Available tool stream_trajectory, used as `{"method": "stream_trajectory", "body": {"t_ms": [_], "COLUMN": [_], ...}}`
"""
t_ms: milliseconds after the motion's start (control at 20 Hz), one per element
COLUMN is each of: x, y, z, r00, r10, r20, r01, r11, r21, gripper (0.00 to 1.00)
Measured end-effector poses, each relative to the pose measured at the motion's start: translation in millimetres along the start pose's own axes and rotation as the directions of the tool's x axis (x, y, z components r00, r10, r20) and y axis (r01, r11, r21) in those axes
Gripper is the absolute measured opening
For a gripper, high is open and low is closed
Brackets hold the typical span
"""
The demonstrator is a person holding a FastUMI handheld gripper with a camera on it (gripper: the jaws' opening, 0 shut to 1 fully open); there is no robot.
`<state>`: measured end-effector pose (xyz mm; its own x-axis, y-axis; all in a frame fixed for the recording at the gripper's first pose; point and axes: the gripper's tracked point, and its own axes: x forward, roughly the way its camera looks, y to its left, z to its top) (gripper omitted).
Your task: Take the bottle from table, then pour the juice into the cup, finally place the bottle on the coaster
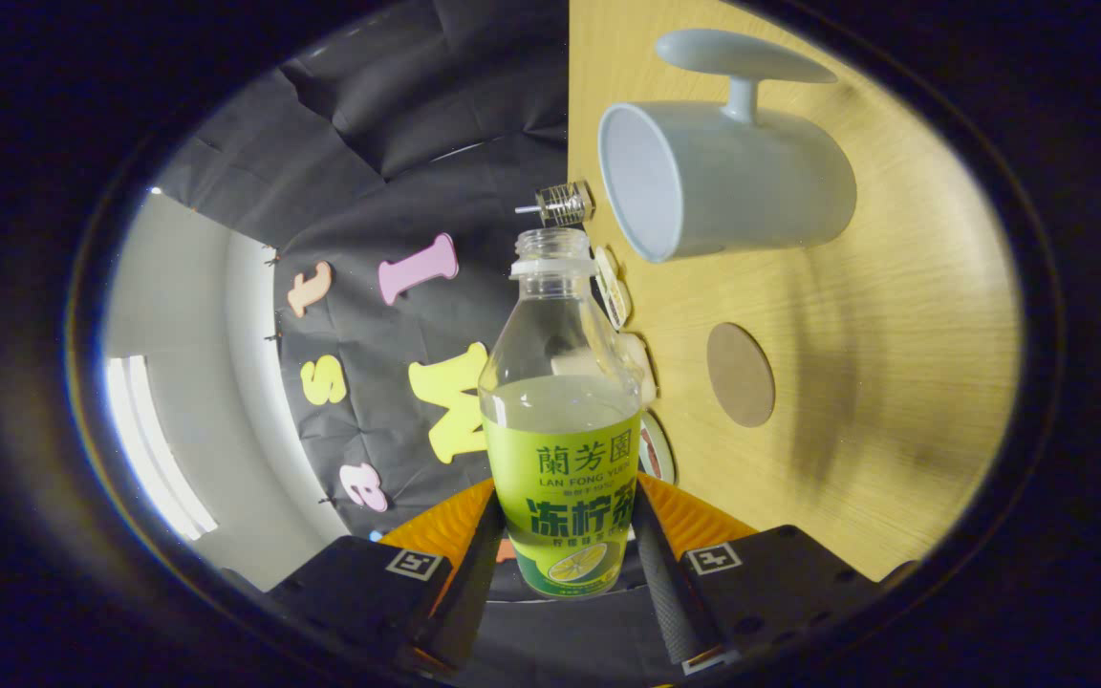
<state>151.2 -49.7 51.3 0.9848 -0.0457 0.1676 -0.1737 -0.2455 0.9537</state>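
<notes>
My gripper [565, 540] is shut on a clear juice bottle [560, 420] with a green label, one finger on each side of its lower body. The bottle has no cap and is about half full of pale yellow juice. The view is rolled, so the wooden table [885, 401] stands along the bottle's right side. A pale blue-grey cup [742, 182] with a handle stands on the table beyond the bottle's mouth, its opening just right of the neck. A round brown coaster [740, 375] lies on the table beside the bottle's shoulder. No juice leaves the mouth.
A small shiny metal-and-glass object [565, 203] sits at the table's edge just beyond the bottle's mouth. Two small round items [612, 285] [656, 449] lie along the same edge behind the bottle. Black cloth wall to the left.
</notes>
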Motion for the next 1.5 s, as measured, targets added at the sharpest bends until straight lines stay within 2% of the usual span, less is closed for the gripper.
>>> {"method": "stream_trajectory", "body": {"t_ms": [750,950,1500], "x": [-2,1,-3], "y": [11,13,35], "z": [3,0,2], "r00": [0.999,0.999,0.995], "r10": [0.043,0.028,0.09], "r20": [0.025,0.03,0.049], "r01": [-0.046,-0.033,-0.1], "r11": [0.987,0.984,0.958], "r21": [0.153,0.177,0.267], "gripper": [0.77,0.77,0.77]}}
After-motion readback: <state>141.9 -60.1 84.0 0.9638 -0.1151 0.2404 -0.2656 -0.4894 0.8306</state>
